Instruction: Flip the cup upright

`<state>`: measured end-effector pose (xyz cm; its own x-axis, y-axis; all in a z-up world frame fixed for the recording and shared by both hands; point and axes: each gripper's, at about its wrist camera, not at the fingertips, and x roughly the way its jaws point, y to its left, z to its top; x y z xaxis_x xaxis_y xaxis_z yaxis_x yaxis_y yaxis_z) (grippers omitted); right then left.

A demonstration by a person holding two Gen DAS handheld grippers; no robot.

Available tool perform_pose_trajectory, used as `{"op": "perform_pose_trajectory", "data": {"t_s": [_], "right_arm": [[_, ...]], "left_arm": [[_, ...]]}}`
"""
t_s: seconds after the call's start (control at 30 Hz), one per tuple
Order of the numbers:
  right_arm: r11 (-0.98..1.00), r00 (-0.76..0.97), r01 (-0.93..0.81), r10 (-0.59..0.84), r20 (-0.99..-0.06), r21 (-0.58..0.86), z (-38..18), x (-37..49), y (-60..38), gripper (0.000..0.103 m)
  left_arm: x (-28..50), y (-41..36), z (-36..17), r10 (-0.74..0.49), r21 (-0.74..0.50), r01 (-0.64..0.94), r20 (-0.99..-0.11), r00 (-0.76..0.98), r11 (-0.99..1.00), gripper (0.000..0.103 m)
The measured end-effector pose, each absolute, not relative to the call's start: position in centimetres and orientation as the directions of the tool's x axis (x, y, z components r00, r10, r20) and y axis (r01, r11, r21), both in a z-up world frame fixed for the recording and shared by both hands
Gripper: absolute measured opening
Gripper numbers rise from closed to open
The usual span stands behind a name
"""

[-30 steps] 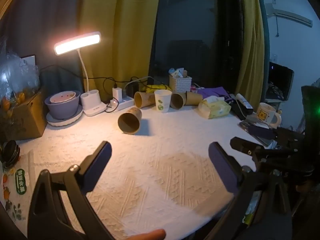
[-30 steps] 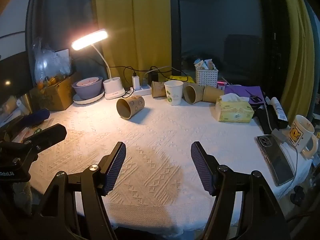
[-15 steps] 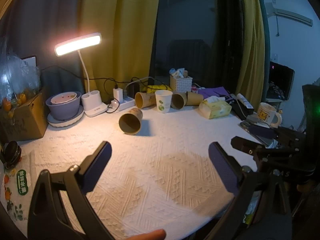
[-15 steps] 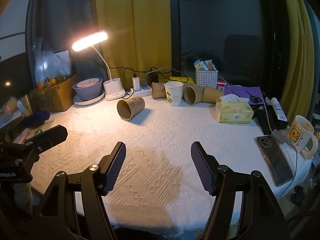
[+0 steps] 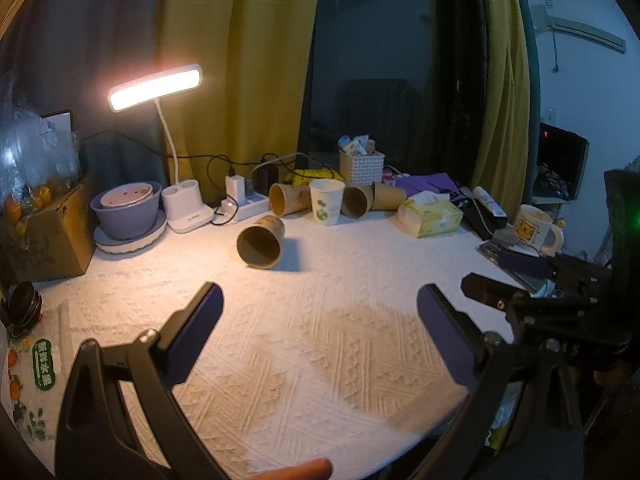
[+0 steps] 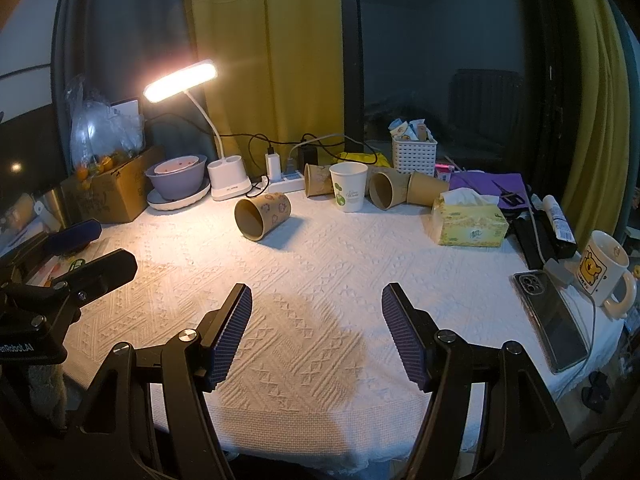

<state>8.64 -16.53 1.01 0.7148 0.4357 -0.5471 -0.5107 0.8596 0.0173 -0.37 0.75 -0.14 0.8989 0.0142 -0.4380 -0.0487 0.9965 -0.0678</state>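
1. Left wrist view: the left gripper (image 5: pixel 318 312) hangs over the near part of the tabletop (image 5: pixel 320 352), jaws spread wide with nothing between them. The cup (image 5: pixel 260 242) lies on its side well ahead, mouth facing the camera, just in front of the lamp (image 5: pixel 156 86) base. Compared with a second ago the scene has barely shifted; the cup sits a touch higher and nearer the middle, so the gripper has only drifted, not really closed in.

2. Right wrist view: the right gripper (image 6: pixel 316 328) is also released, jaws wide apart and empty, hovering over the front edge of the cloth. The cup (image 6: pixel 262 216) is off to the upper left, tipped over, well apart from both pads. Nothing changed here over the last second that one can spot.

3. Meaning for the task: the flip hasn't started yet. Probably still the approach step; one gripper needs to travel forward to the cup before any grab.
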Motion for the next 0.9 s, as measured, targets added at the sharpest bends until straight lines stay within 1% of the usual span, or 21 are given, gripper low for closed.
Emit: {"op": "perform_pose_trajectory", "data": {"t_s": [0.9], "right_arm": [[0.861,0.712,-0.508,0.435,-0.551,0.024,0.79,8.7,-16.53,0.071]], "left_arm": [[-0.27,0.68,-0.07,0.013,-0.068,-0.048,-0.44,0.898,0.997,0.098]]}}
